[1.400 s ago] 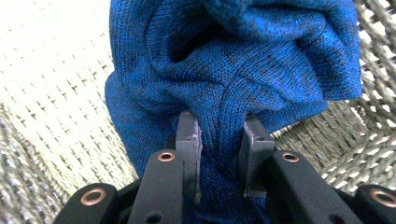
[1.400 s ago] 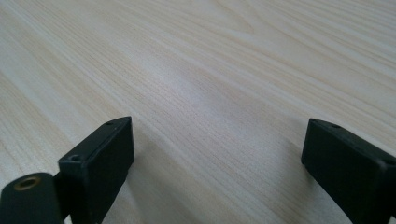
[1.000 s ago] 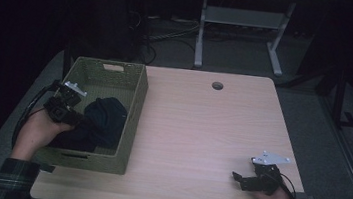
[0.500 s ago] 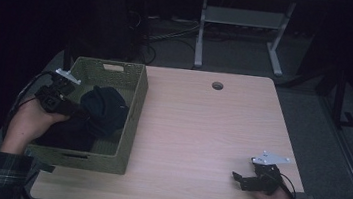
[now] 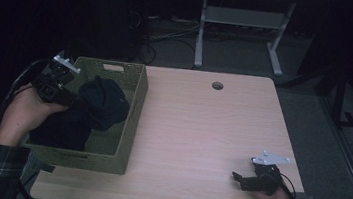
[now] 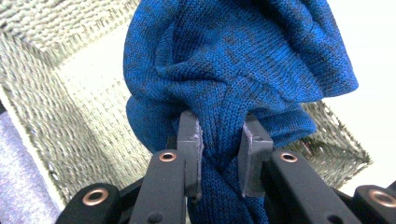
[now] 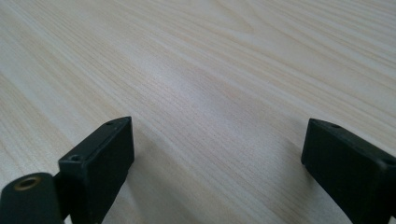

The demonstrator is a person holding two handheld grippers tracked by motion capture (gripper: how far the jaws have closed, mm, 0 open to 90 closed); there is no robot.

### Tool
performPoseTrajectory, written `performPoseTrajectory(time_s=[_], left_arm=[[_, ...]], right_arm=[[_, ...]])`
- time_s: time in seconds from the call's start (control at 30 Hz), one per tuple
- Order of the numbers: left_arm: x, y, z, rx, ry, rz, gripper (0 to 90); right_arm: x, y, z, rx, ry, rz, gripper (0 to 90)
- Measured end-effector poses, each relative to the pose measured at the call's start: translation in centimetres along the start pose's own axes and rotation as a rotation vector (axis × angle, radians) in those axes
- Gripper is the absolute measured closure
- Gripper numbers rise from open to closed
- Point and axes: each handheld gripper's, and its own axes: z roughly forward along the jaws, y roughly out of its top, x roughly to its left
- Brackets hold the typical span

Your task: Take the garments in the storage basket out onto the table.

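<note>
Two grippers in my hands, one basket, one knit, one table.

Item 1, basket [image 5: 132, 119]: woven, olive-green, rectangular, open-topped. It stands on the table's left end, and all places below are given from it. A handle slot is cut in its far wall. In the left gripper view its weave [image 6: 60, 121] looks pale and runs behind and under the knit.

Item 2, knit [image 5: 101, 103]: dark blue knitted cloth, bunched. Its upper part rises in a rounded lump above the basket's rim, over the middle of the basket; the rest hangs down inside. In the left gripper view the knit [image 6: 243, 60] shows bright blue, folded in thick creases.

Item 3, left gripper [image 5: 66, 98]: I hold it over the basket's left wall, pointing inward toward the knit. Its jaws are drawn close, nearly together, with a twisted fold of the knit pinched between the pads [image 6: 191, 144]. Grip looks firm; cloth bulges above and below the pads.

Item 4, right gripper [image 5: 238, 179]: well apart from the basket, out to its right near the table's near edge. It rests low on the wood. Its jaws stand wide apart, holding nothing; bare grain lies between them in the right gripper view.

Item 5, table [image 5: 201, 127]: light wood, with a round hole beyond the basket's far right corner.
</note>
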Motion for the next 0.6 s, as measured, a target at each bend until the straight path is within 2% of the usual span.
performPoseTrajectory(time_s=[0.33,0.5,0.6], left_arm=[[-0.5,1.4,-1.8,-0.045,0.007,0.006,74.1],[-0.7,1.9,-2.5,-0.075,-0.021,0.003,74.2],[-0.9,2.4,-2.7,-0.089,-0.039,0.015,74.2]], right_arm=[[0.0,0.0,0.0,0.0,0.0,0.0,9.0],[0.0,0.0,0.0,0.0,0.0,0.0,9.0],[0.0,0.0,0.0,0.0,0.0,0.0,9.0]])
